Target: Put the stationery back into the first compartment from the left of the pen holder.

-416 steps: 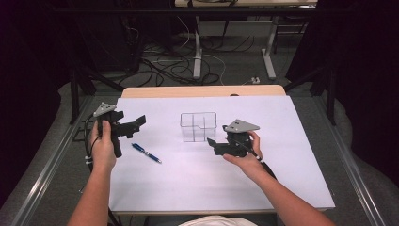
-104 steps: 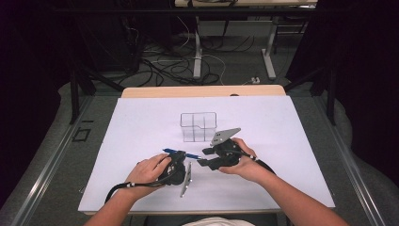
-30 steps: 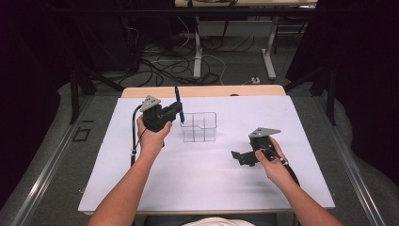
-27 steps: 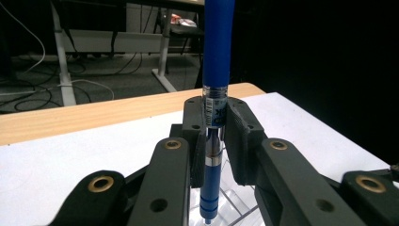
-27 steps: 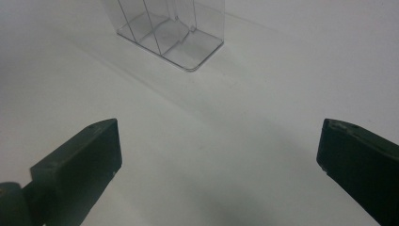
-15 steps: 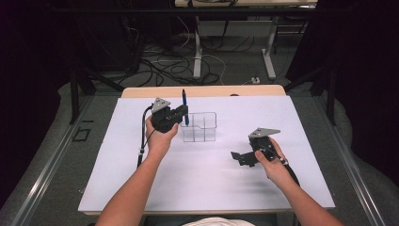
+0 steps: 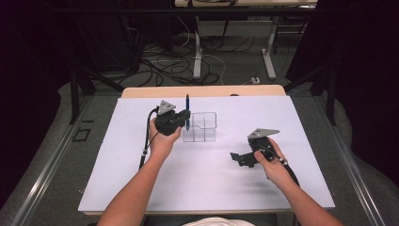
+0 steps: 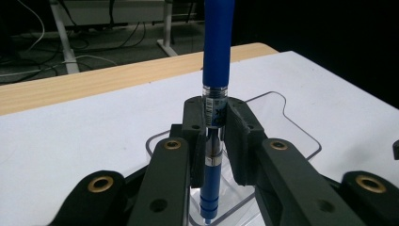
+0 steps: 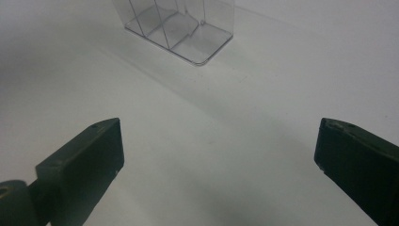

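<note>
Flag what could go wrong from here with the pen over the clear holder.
1. The left gripper clamps the blue pen mid-barrel, upright; it could pivot in the jaws and the tip catch the rim of the clear organizer.
2. The organizer is light and unbraced; the open right gripper sits apart, so a nudge may slide or tip it.

Lab or workshop, white-covered table (image 7: pixel 211 188), tangled cables (image 7: pixel 169 66) on grey floor, metal desk legs (image 7: pixel 197 52), dark surroundings
</note>
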Tool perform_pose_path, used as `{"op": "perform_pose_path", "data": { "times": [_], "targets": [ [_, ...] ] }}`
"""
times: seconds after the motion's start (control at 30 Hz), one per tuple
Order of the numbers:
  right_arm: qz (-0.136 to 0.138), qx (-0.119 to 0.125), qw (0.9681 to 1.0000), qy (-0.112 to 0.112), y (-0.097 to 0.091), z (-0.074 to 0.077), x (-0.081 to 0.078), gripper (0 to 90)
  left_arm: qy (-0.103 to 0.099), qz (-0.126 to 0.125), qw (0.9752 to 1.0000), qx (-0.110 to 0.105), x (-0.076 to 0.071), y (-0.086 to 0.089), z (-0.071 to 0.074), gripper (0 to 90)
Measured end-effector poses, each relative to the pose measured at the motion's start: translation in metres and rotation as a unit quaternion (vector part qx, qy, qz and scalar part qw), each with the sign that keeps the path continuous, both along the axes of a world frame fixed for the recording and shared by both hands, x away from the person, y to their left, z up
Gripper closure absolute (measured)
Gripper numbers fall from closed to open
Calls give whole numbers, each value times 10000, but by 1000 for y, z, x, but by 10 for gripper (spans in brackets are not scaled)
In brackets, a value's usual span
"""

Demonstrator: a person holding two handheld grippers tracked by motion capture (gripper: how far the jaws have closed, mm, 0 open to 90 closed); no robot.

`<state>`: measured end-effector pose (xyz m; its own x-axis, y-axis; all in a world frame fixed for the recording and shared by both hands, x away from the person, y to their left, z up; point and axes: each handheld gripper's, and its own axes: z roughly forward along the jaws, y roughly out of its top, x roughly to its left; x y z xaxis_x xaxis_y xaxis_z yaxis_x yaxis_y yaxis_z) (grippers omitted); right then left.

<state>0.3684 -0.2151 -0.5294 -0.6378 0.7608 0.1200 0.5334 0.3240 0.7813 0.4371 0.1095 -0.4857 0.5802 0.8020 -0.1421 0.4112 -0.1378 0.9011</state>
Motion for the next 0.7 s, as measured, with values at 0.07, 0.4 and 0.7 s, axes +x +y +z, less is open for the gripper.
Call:
{"op": "perform_pose_path", "data": {
  "times": [0.07,0.4,0.7],
  "targets": [
    [34,-40,10000,34,0,0,0,15,-46,-16,9999,117,0,-1,0,791],
    [17,-33,10000,20,0,0,0,21,-63,-9,9999,125,-4,1,4,697],
    [1,-19,10000,-45,-1,0,0,23,-322,235,9992,51,-15,21,20,383]
  ]
}}
